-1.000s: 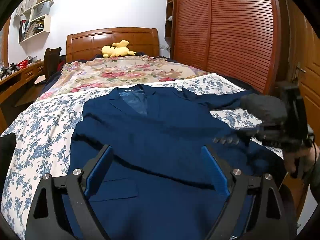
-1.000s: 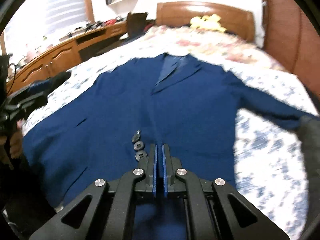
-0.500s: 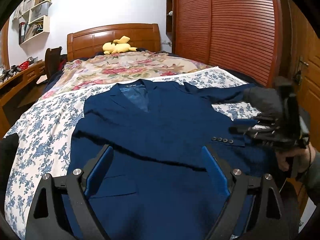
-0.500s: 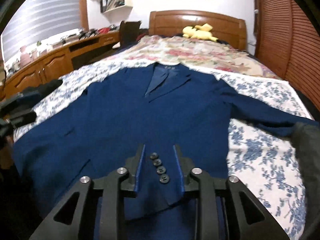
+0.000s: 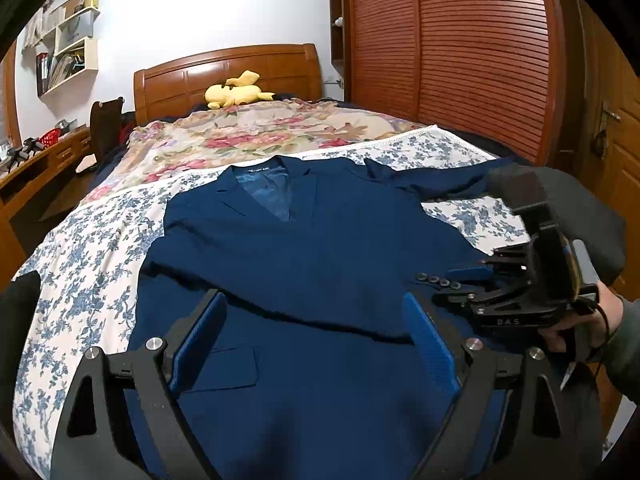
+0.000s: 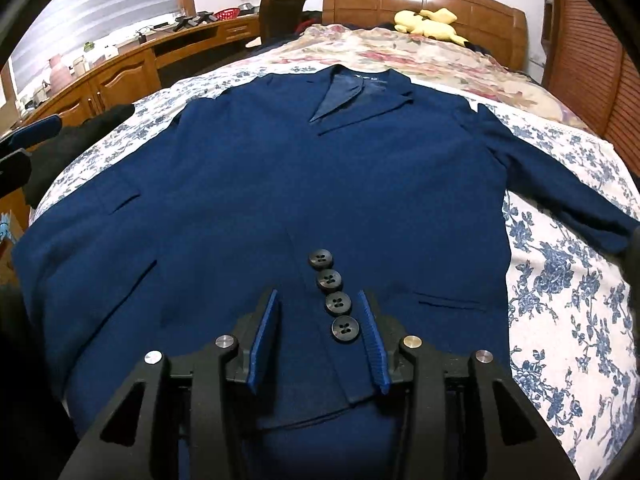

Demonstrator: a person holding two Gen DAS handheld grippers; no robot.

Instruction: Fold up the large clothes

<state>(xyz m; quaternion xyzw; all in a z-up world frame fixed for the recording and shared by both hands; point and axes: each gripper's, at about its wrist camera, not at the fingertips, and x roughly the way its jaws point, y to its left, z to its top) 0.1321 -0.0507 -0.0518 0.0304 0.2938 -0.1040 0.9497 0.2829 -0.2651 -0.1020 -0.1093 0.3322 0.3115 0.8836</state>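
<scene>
A navy suit jacket [image 5: 304, 264] [image 6: 320, 184] lies face up on the bed, collar toward the headboard. One sleeve is folded across its front. That sleeve's cuff [image 6: 312, 344], with a row of several dark buttons [image 6: 334, 296], rests flat between the jaws of my right gripper [image 6: 319, 300] [image 5: 446, 286]. Those jaws are opening and their blue pads stand clear of the cloth. My left gripper [image 5: 314, 304] hangs wide open over the jacket's lower front near a pocket flap, gripping nothing. The other sleeve [image 6: 560, 188] stretches out to the right.
The blue-flowered sheet [image 5: 80, 248] covers the near bed, a rose-patterned quilt [image 5: 248, 136] the far part. A yellow plush toy [image 5: 236, 94] lies by the headboard. A slatted wardrobe [image 5: 460, 60] stands on the right, a wooden desk [image 6: 120, 72] on the left. A hand [image 5: 572, 328] holds the right gripper.
My right gripper went from shut to parted and sank toward the jacket, so the buttoned cuff now lies loose between its pads. My left gripper stayed wide open and hardly moved.
</scene>
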